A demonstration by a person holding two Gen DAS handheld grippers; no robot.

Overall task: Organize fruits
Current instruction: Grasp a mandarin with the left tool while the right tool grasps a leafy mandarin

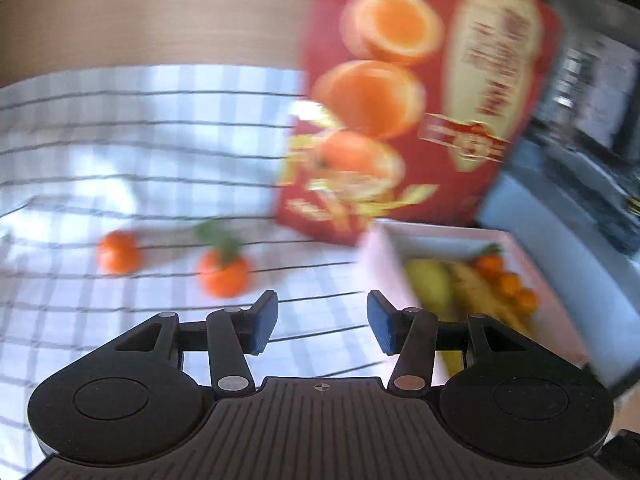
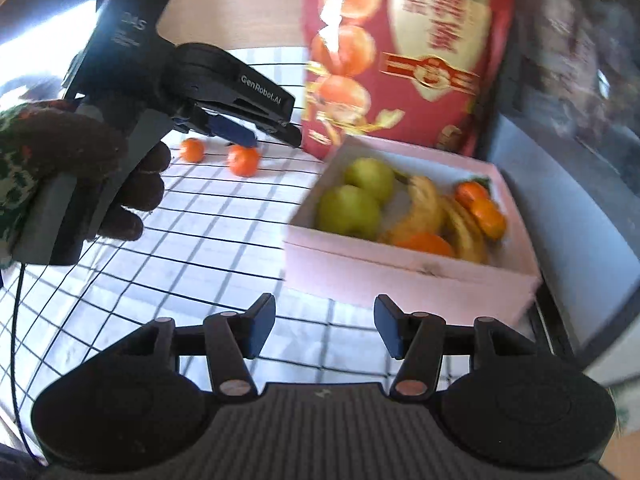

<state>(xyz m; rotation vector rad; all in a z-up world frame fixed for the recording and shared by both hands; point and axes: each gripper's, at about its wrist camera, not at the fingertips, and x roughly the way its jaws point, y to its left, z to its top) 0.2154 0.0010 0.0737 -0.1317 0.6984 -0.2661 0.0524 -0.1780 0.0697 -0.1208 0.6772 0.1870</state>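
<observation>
right claw (image 2: 325, 326) wide, holding nothing, low over checked cloth (image 2: 192, 256) on the desk | left claw (image 1: 322, 320) wide too, gloved hand (image 2: 80, 168) on its grip | two loose tangerines (image 1: 118, 256) (image 1: 222, 272), one leafy, blurred, well apart from pink box (image 2: 400, 276) of green apples (image 2: 350, 210), bananas, tangerines | red bag (image 2: 400, 52) touching box's far edge | open cloth between

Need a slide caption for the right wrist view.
Open right claw faces pink fruit box; left claw hovers over two oranges.
</observation>
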